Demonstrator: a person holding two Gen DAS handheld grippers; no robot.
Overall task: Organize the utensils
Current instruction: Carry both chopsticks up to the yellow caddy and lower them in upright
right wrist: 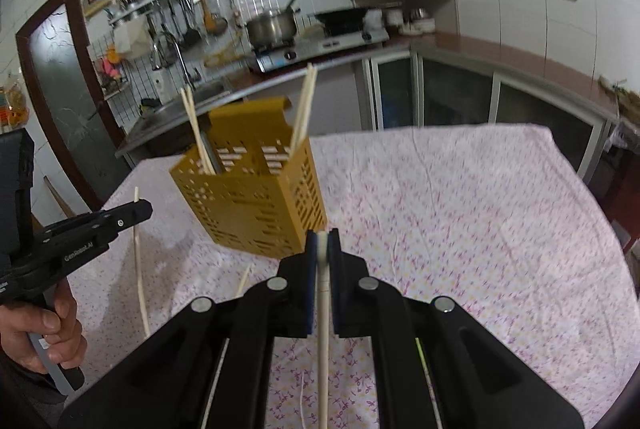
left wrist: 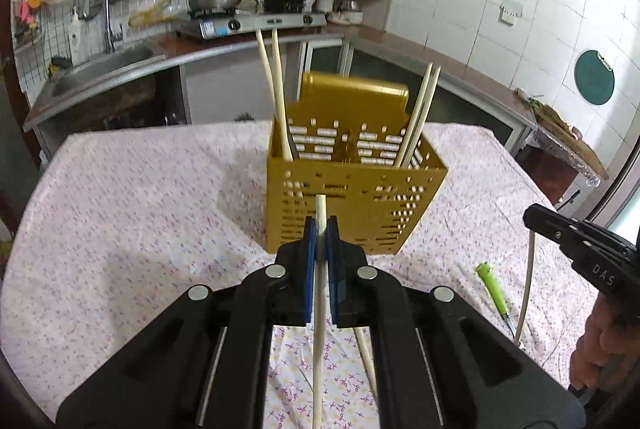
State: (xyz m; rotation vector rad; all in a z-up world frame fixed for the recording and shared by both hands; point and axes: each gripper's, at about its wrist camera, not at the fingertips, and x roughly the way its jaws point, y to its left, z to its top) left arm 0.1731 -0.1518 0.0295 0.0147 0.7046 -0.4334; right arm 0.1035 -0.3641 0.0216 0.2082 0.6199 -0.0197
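Chopsticks: one [left wrist: 319, 293] is clamped in the left gripper [left wrist: 321, 229], another [right wrist: 323, 313] in the right gripper [right wrist: 322, 241]. Gold utensil holder [left wrist: 352, 205] is seen just beyond both on the floral tablecloth [left wrist: 140, 209], two chopstick pairs [left wrist: 418, 117] standing inside.

The left gripper [left wrist: 321, 229] is held level, its blue pads [left wrist: 309, 249] closed tight on a pale chopstick [left wrist: 319, 293] that runs back between the fingers. The right gripper [right wrist: 322, 243] is posed alike, clamped on a second chopstick [right wrist: 324, 317]. A bare hand [right wrist: 44, 325] is wrapped around the left gripper's handle.
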